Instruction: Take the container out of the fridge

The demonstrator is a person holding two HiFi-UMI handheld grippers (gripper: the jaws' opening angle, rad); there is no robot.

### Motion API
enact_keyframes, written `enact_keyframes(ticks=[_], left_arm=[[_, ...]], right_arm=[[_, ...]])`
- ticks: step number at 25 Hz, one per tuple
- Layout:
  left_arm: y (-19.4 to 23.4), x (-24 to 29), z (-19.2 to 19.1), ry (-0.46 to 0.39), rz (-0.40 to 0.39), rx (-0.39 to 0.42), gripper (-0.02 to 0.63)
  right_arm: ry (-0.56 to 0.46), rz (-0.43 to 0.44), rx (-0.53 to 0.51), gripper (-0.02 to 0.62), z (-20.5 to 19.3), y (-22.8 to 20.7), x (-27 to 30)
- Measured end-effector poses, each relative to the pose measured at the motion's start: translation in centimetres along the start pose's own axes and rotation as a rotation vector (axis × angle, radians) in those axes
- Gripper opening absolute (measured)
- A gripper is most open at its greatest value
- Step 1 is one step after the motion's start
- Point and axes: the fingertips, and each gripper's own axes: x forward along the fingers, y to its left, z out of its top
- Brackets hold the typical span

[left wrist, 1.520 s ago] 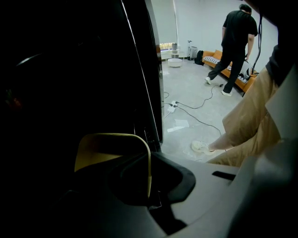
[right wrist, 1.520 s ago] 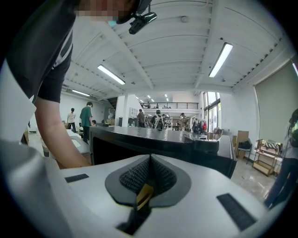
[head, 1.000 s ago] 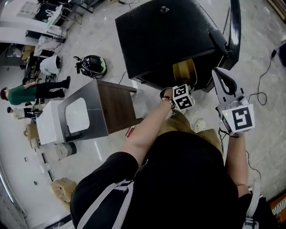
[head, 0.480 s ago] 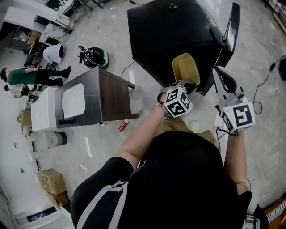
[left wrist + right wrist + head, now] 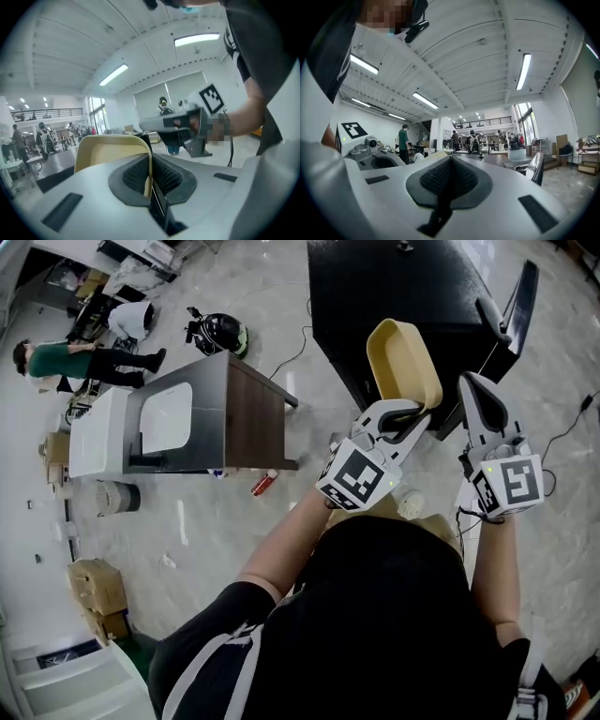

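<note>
The yellow container (image 5: pixel 403 360) hangs in the air in front of the black fridge (image 5: pixel 412 296), tipped up on its edge. My left gripper (image 5: pixel 417 411) is shut on the container's near rim. In the left gripper view that thin rim (image 5: pixel 149 164) stands clamped between the black pads, and the container (image 5: pixel 110 150) spreads out to the left. My right gripper (image 5: pixel 473 385) is just right of the container, shut, holding nothing. Its pads (image 5: pixel 440 178) meet along a line. The fridge door (image 5: pixel 514 315) stands open at the right.
A steel and wood table (image 5: pixel 211 418) stands at the left, with a white box (image 5: pixel 101 448) beside it. On the floor are a red can (image 5: pixel 262 484), a helmet (image 5: pixel 220 332) and cardboard boxes (image 5: pixel 98 592). People (image 5: pixel 84 360) stand at the far left.
My left gripper has risen with the yellow container, from low at the fridge's front to high in front of it. The right gripper moved only a little.
</note>
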Motion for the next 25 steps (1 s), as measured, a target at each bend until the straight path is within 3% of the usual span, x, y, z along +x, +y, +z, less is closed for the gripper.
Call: enact_keyframes(ticks=[7,11,18,25], left_arm=[[3.6,-6.8,7.0,-0.171,0.106,0.007,0.031],[4.2,-10.8,8.6,-0.21,0.158,0.022,0.031],[4.8,-19.3,7.0,-0.315,0.199,-0.012,0.031],[2.8,-27.9,4.3,-0.355,0.189,-0.017,0.031]], right_arm=[[-0.023,0.056,0.017,0.034,1.3,4.6,2.5],[-0.045,0.022,-0.006,0.035,2.2,7.5,2.9],[-0.054,-0.087,-0.061,0.035,3.1,15.5,1.6],[-0.024,-0.155,-0.126,0.035,3.6,25.2,-1.1]])
